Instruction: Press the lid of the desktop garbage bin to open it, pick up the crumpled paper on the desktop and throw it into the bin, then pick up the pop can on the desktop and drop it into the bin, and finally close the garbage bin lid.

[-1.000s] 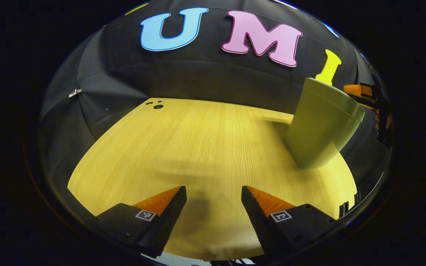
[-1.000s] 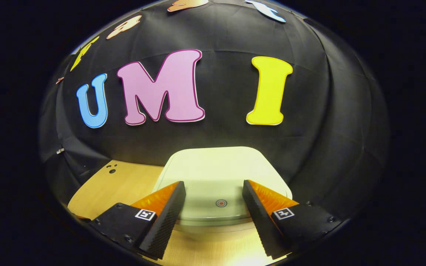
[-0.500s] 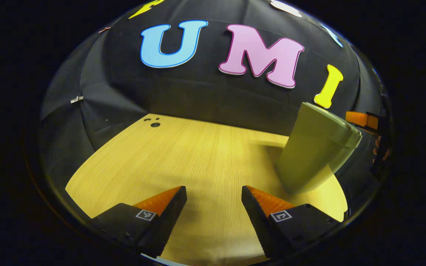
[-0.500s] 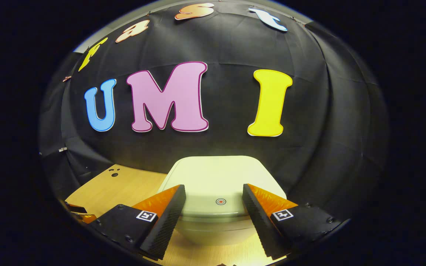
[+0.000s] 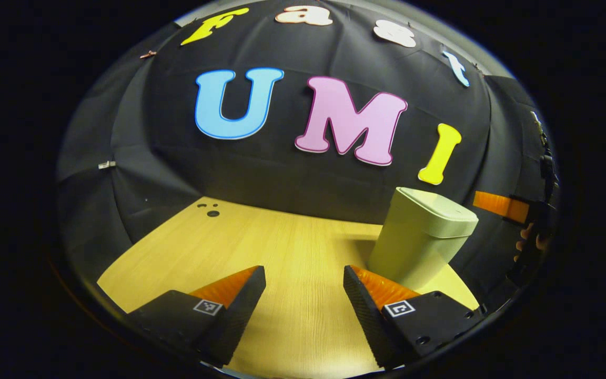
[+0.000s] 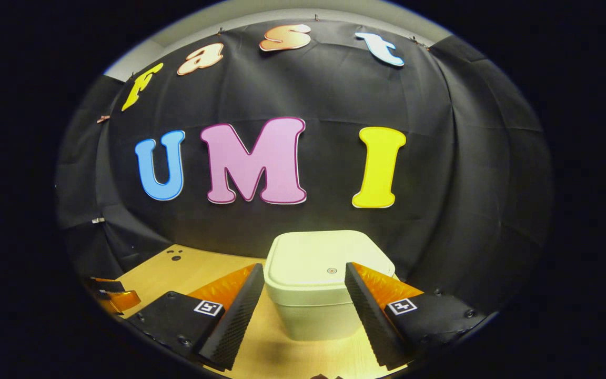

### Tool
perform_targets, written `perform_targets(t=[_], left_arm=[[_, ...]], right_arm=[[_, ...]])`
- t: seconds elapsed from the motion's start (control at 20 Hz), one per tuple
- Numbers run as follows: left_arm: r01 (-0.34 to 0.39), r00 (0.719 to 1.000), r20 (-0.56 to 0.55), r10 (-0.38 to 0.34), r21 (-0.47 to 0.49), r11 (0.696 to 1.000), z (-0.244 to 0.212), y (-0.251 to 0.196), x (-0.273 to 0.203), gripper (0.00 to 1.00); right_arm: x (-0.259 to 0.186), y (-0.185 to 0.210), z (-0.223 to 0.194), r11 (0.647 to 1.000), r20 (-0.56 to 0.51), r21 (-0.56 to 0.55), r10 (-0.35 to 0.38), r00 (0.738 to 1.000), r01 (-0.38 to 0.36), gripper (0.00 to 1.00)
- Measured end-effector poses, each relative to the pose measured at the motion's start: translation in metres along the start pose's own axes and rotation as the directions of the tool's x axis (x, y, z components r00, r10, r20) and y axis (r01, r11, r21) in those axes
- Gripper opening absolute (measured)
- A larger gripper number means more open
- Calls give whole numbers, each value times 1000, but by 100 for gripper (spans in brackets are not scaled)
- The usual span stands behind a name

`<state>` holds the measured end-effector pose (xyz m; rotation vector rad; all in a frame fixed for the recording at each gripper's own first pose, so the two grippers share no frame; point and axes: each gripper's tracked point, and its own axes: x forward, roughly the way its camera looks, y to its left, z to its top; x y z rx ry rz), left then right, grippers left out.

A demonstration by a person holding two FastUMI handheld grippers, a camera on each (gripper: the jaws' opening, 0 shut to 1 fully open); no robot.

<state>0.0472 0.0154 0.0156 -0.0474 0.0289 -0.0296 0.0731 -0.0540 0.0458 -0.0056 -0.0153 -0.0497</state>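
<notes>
Pale green plastic bin (image 6: 316, 295) lid closed, upright on wooden table (image 5: 261, 247); jaws of left gripper (image 5: 304, 305) and right gripper (image 6: 304, 305) spread, empty.

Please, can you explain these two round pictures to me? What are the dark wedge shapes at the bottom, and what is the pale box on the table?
A person holds one hand-held gripper in each hand, each carrying a camera. The wedges are its two fingers. In the left gripper view, the left hand-held gripper is open and holds nothing. The right hand-held gripper is open too. The pale box is a small garbage bin with its lid shut, standing on the wooden table.
</notes>
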Motion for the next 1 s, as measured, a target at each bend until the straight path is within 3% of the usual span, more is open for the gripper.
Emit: perform_targets(t=[0.25, 0.45, 1.0], left_arm=[[-15, 995, 98, 9, 57, 998, 5, 16, -68, 95], [-10, 995, 105, 2, 75, 997, -11, 23, -107, 96], [16, 996, 85, -22, 71, 997, -30, 24, -127, 96]], right_arm=[[-60, 38, -2, 999, 72, -20, 36, 997, -35, 97], [-92, 69, -27, 996, 30, -37, 77, 997, -76, 97], [-145, 113, -67, 986, -45, -83, 140, 989, -144, 97]])
